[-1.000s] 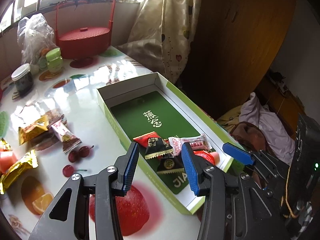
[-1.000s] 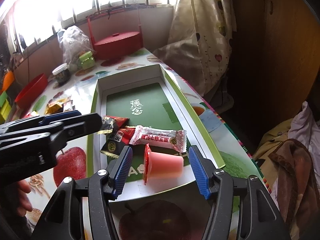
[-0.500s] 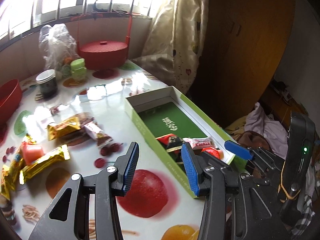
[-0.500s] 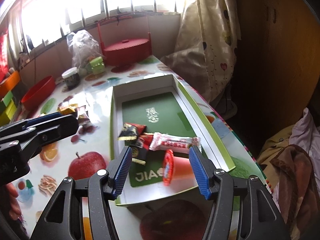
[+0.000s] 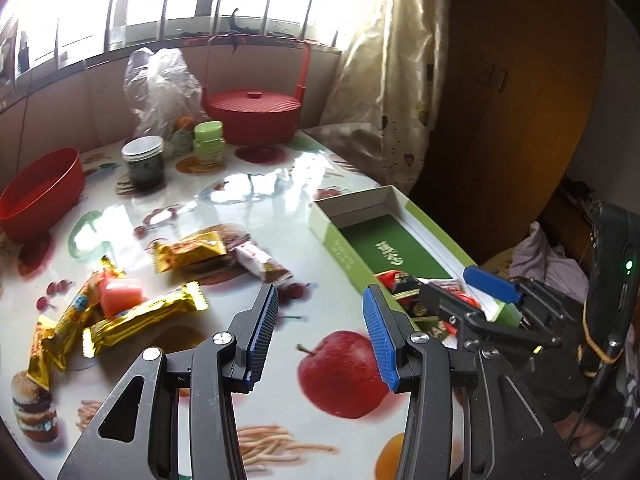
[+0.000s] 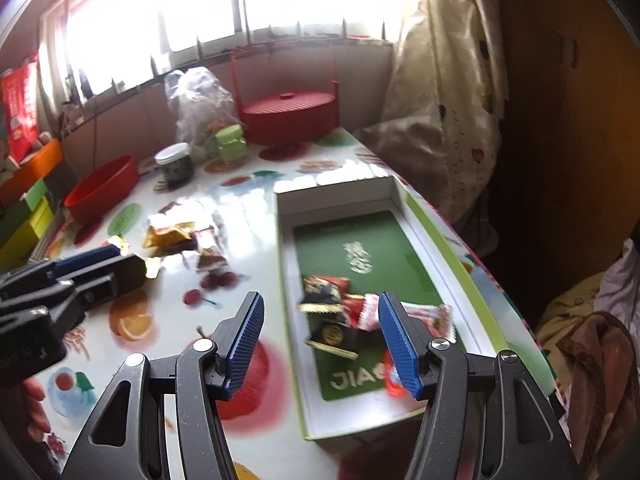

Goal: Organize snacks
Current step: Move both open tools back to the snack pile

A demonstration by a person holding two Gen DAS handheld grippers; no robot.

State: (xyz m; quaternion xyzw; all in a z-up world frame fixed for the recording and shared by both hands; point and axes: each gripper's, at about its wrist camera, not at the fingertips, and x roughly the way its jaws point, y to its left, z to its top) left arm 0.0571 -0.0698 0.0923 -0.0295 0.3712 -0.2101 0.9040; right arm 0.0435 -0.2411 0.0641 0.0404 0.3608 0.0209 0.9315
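A green-lined white box lies on the table's right side; it also shows in the left wrist view. Inside it lie dark wrapped candies, a white-and-red bar and a pink jelly cup, half hidden by my finger. Loose on the table's left lie gold-wrapped bars, a white-and-red bar and a pink jelly cup. My left gripper is open and empty above the table. My right gripper is open and empty above the box's left wall.
A red lidded basket, a plastic bag, green jars, a dark jar and a red bowl stand at the back. A curtain hangs beyond the table's right edge.
Both grippers have pulled back and up from the box, open and empty. The left has swung left over the table. The jelly cup stays in the box.
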